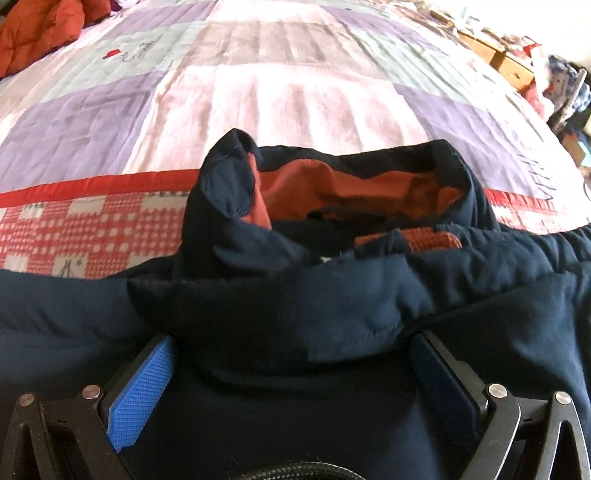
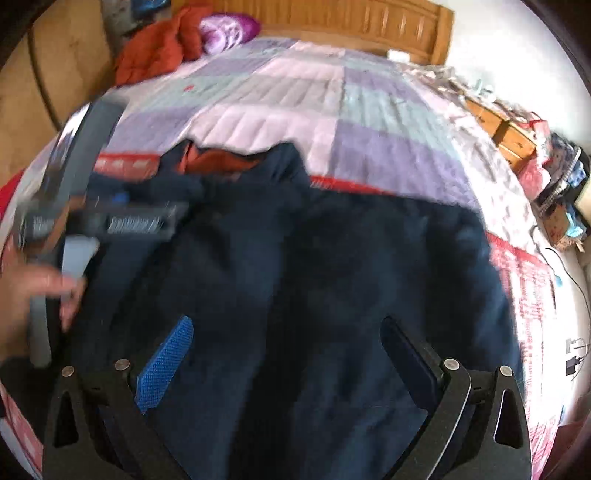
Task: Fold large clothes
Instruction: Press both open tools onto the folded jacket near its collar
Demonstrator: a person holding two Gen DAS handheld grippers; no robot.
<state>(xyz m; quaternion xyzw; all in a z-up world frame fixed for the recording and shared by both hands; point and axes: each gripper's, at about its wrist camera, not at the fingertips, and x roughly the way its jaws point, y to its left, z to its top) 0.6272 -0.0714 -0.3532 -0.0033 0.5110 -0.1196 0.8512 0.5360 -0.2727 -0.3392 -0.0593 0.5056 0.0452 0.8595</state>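
A dark navy jacket (image 2: 314,277) with rust-orange lining lies low in the frame on a quilted patchwork bed (image 1: 295,92). Both the left gripper (image 1: 291,373) and right gripper (image 2: 286,354) have released, wide jaws over it.

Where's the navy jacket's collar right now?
Left wrist view, centre: the collar stands open just ahead of the left hand-held gripper, over the quilt's red stripe.

Home bedrm: quilted bed (image 2: 369,122) w/ wooden headboard (image 2: 369,26).
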